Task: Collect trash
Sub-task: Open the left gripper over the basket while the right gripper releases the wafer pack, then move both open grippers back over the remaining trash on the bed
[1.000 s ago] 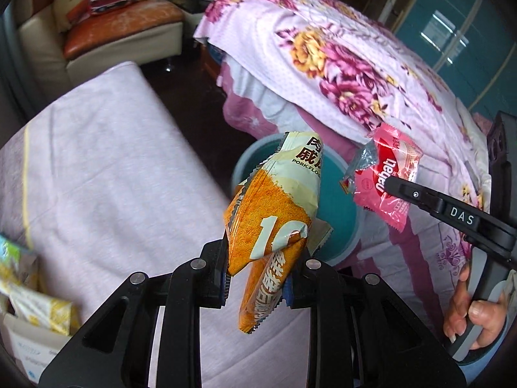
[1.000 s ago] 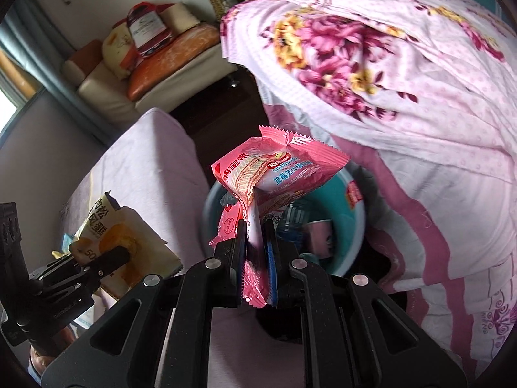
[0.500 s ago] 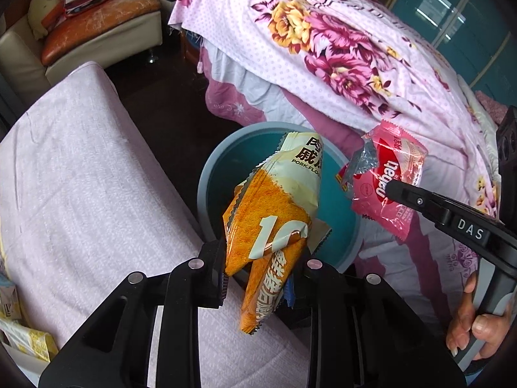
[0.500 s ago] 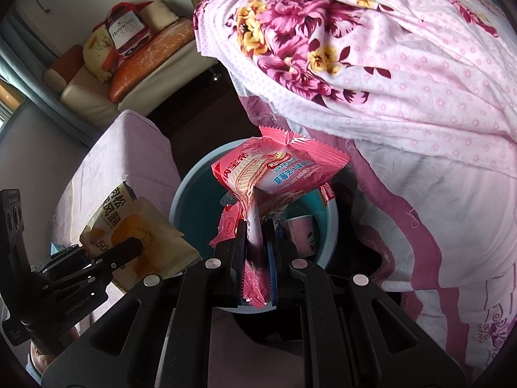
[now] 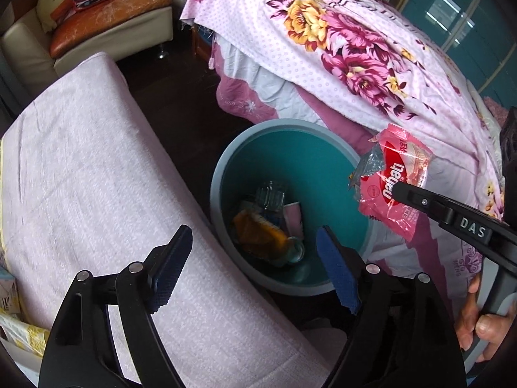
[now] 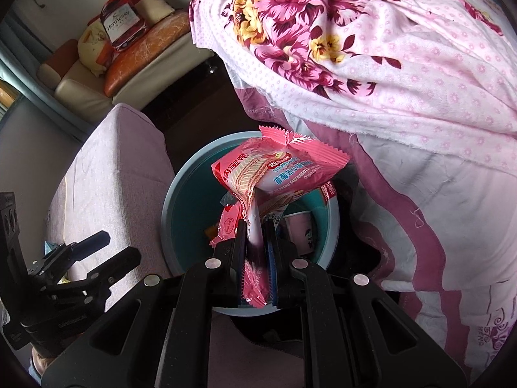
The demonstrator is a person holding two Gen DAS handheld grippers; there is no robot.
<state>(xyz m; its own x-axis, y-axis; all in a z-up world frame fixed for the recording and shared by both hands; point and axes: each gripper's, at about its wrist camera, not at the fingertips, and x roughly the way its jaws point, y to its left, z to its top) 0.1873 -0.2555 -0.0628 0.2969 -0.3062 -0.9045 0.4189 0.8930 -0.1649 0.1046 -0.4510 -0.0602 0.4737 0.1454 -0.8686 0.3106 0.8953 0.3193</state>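
Orange packet (image 5: 258,231) dropped into bin (image 5: 223,174); left tool (image 5: 255,258) just opened, empty.

The bin (image 5: 226,174) (wrappers (image 5: 258,229) inside) stands between the bed (image 5: 355,48) and the covered bench (image 5: 80,177).

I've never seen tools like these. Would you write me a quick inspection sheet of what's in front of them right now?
Surface: pale pink towel-covered bench beside the bin.
Job's things: round teal plastic bin on the dark floor, orange snack bag and other wrappers inside; pink wafer wrapper above it.
Clutter: packets at the bench's near corner.
Grippers: left gripper has just been opening, nothing between its fingers; right gripper shut on the pink wrapper.
Cables: nothing seen.
Surroundings: floral pink bedspread, cream sofa with orange cushion.
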